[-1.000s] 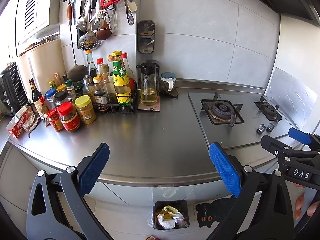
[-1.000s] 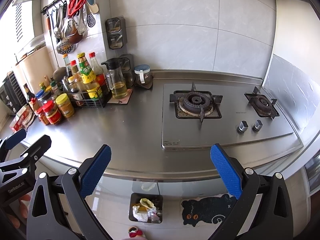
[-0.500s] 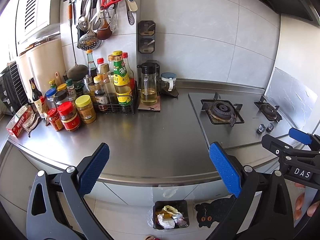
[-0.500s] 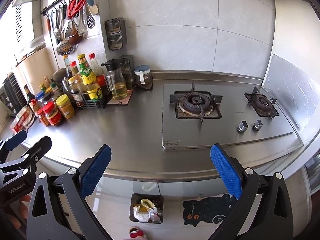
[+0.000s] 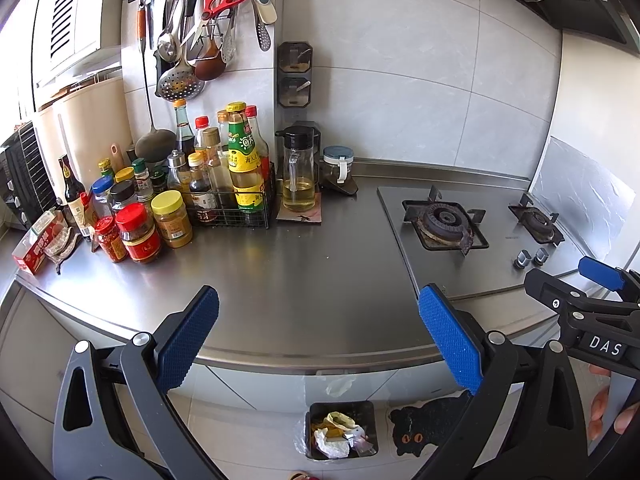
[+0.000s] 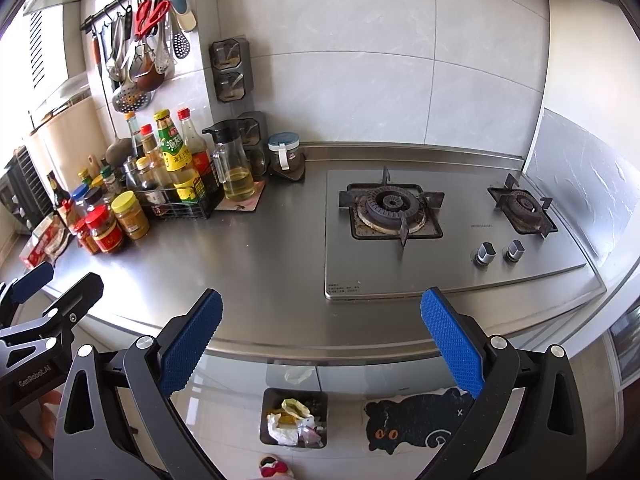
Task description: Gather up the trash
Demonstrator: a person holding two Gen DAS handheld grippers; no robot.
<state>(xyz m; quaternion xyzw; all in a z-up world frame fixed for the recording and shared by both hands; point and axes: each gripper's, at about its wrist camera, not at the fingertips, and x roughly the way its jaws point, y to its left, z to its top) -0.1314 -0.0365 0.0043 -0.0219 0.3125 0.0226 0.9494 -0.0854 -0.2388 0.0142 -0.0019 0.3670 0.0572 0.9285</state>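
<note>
A black trash bin (image 5: 341,429) stands on the floor below the counter edge, holding crumpled white and yellow trash (image 5: 334,436); it also shows in the right wrist view (image 6: 294,417). My left gripper (image 5: 320,336) is open and empty, held above the counter's front edge. My right gripper (image 6: 320,338) is open and empty, also above the front edge. Each gripper appears at the side of the other's view, the right one (image 5: 596,280) and the left one (image 6: 36,284). No loose trash shows on the steel counter (image 5: 280,264).
Bottles and jars (image 5: 160,208) crowd the counter's back left, with an oil jug (image 5: 298,176) and a small jar (image 5: 338,164). A two-burner gas hob (image 6: 400,212) lies at the right. Utensils (image 5: 200,32) hang on the wall. A black cat mat (image 6: 412,428) lies beside the bin.
</note>
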